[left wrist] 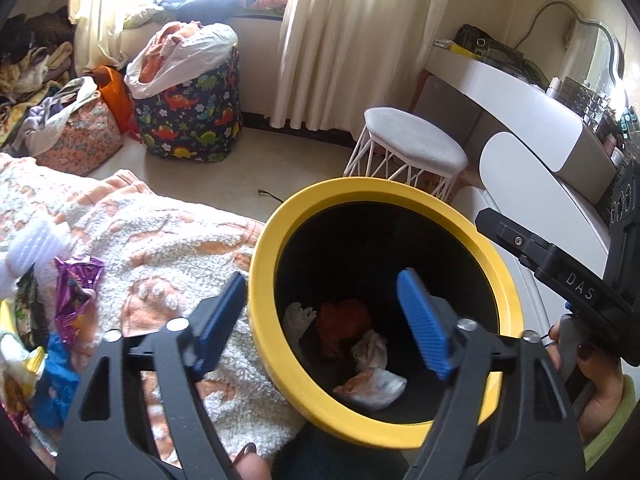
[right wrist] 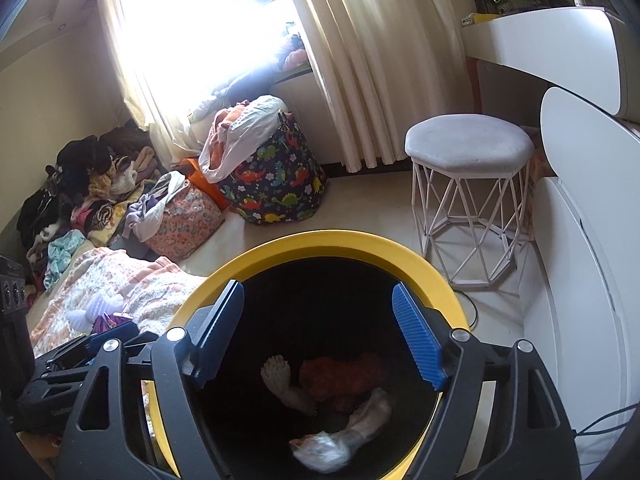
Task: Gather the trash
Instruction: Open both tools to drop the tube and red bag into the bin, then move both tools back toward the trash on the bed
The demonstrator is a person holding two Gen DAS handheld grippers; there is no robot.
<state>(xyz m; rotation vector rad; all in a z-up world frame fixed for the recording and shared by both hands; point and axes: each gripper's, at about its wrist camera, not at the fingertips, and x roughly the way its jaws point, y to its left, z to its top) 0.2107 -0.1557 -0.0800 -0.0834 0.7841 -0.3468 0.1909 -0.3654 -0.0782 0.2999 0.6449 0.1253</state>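
Left and right wrist views over a yellow-rimmed bin [left wrist: 264, 264] with a black interior, standing beside a bed covered by a fleecy orange-and-white blanket [left wrist: 160, 240].

Writing: the only legible lettering is "DAS" [left wrist: 579, 287], in white on the black body of the right claw as seen from the left wrist view. The print on the wrappers [left wrist: 72, 292] lying on the blanket at the left edge is too small and crumpled to read.

Claws: the left claw [left wrist: 320, 320] is released, its blue ribbed pads [left wrist: 424, 324] spread wide with nothing between them, one pad over the bin's mouth and the other over the blanket. The right claw [right wrist: 320, 332] is likewise released and empty, both pads above the bin opening. A hand [left wrist: 588, 364] with dark-painted nails and a green sleeve grips the right tool's handle.

Trash: several pieces lie at the bottom of the bin, namely an orange-red crumpled item [left wrist: 340, 324], white tissue-like wads [left wrist: 372, 348] and a pale piece [right wrist: 324, 450] that is blurred in the right wrist view. Purple, blue and yellow wrappers remain on the blanket.

Hard to make out: the bin's depth is lost in shadow; its near rim is cut off by the claw bodies. The window [right wrist: 180, 20] is overexposed. A dinosaur-print basket [right wrist: 276, 180], a white wire stool [right wrist: 468, 148] and a white tabletop [right wrist: 552, 40] stand behind, the tabletop's contents partly cropped.
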